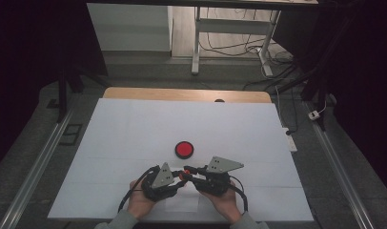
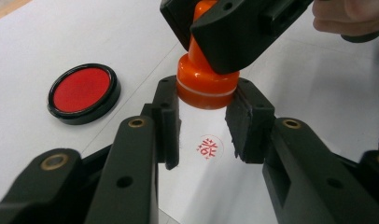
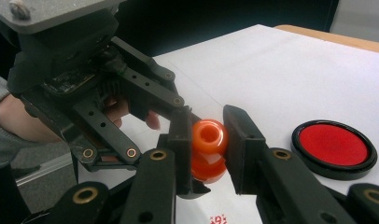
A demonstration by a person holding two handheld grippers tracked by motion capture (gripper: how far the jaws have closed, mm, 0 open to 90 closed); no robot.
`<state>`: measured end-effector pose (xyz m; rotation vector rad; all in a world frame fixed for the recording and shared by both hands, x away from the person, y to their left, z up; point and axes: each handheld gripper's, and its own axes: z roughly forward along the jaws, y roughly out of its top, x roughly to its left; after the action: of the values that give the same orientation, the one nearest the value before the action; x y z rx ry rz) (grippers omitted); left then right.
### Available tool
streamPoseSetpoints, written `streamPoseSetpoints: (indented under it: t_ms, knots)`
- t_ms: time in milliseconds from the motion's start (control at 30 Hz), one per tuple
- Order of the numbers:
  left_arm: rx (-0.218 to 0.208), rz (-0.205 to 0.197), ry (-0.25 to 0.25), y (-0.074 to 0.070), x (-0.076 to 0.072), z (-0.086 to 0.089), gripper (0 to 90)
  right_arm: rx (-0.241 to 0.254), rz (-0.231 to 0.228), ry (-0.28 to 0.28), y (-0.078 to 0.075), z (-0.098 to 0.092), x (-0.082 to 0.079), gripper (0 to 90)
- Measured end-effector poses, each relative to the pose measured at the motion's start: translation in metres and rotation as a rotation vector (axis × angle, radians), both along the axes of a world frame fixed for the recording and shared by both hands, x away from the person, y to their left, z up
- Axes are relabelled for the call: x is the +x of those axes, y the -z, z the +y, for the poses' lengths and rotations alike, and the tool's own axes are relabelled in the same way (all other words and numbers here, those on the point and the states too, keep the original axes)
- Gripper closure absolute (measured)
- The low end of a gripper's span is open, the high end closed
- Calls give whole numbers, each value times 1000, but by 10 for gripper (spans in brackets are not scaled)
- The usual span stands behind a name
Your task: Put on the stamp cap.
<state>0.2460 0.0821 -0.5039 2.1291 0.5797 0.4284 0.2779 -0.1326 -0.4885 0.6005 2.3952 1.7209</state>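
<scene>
A lab: paper-covered table (image 1: 134, 129), floor rails (image 1: 39, 162), trailing cables (image 1: 229, 47), dark curtains (image 1: 363, 71).

So the orange stamp (image 2: 206, 81) is a glossy plastic one with a knob handle and a wider base ringed by a pale line; it's upright and lifted, base between my left gripper (image 2: 202, 122) pads, handle pinched in my right gripper (image 3: 210, 140), hanging above the paper.

Orange stamp (image 2: 207, 84), red ink pad (image 2: 83, 92) black-rimmed, red imprint (image 2: 208, 146), white paper (image 2: 61, 42).
</scene>
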Motion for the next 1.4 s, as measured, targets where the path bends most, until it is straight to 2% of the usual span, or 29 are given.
streamPoseSetpoints:
  t_ms: [200,300,400,567,900,1233,1400]
  knots:
    - [0,21,2,1,1,-1,657,-8,-16,9,2,1,-3,728]
    - [-26,23,6,0,2,1,656,-2,-15,9,0,0,-2,728]
    - [-21,13,8,1,2,1,654,-10,-24,11,-1,1,-3,727]
    - [-27,12,10,3,3,2,647,6,4,17,1,0,0,725]
    - [-17,12,7,5,5,2,615,9,5,16,1,1,0,724]
    - [-2,24,-2,6,6,2,507,14,-3,20,-1,0,0,724]
    - [-15,40,-9,4,7,8,433,13,-7,26,-2,-2,1,724]
